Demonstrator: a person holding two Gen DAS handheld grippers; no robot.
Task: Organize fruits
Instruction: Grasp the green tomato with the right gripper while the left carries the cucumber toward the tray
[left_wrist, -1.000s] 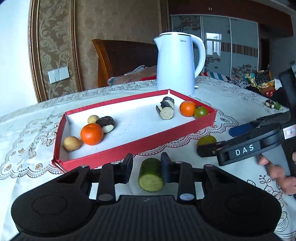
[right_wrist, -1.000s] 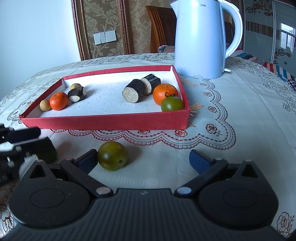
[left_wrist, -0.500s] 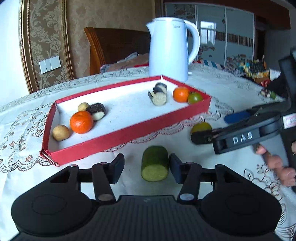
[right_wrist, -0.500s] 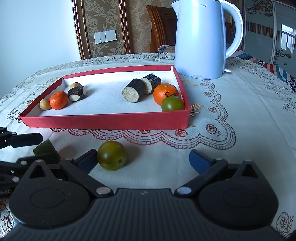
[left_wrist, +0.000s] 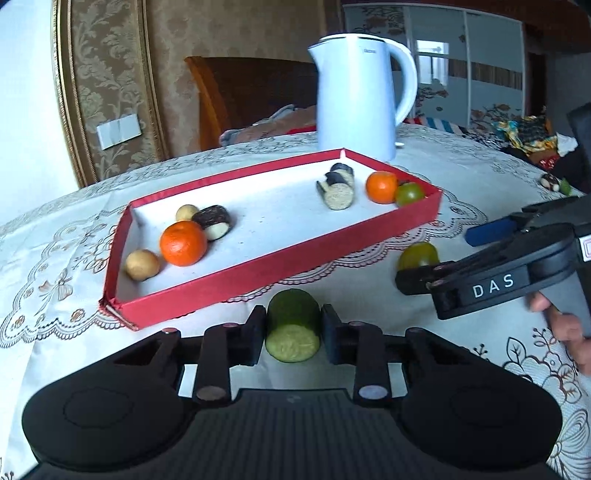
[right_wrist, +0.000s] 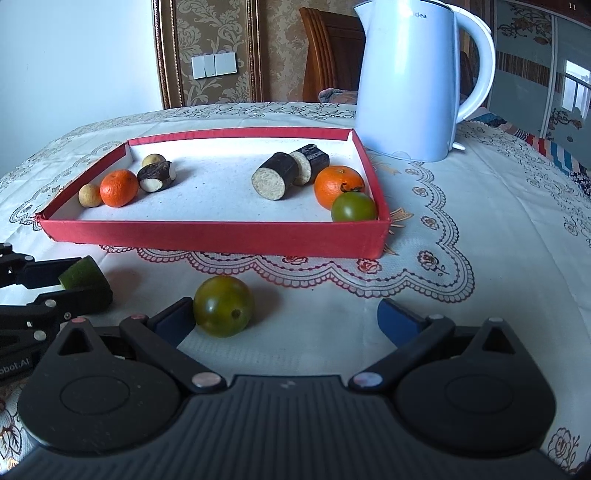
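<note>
Left claw (left_wrist: 292, 332) clenched across cucumber chunk (left_wrist: 293, 329): stiff, light, waxy skin may slip. Right claw (right_wrist: 284, 317) released beside green tomato (right_wrist: 223, 306).

Home dining rm. Table w/ lace-pattern tablecloth (right_wrist: 498, 206), white electric kettle (right_wrist: 410, 81), carved wooden chair (right_wrist: 325, 55), damask wallpaper (left_wrist: 110, 74) w/ gilt trim, wall switches (right_wrist: 214, 64), mirrored wardrobe doors (left_wrist: 476, 70) behind.

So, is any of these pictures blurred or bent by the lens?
Left wrist view: the kettle and wall are softly blurred, the cucumber piece is sharper. Right wrist view: sharp overall, but the fisheye bows the red tray and the table edges.
</note>
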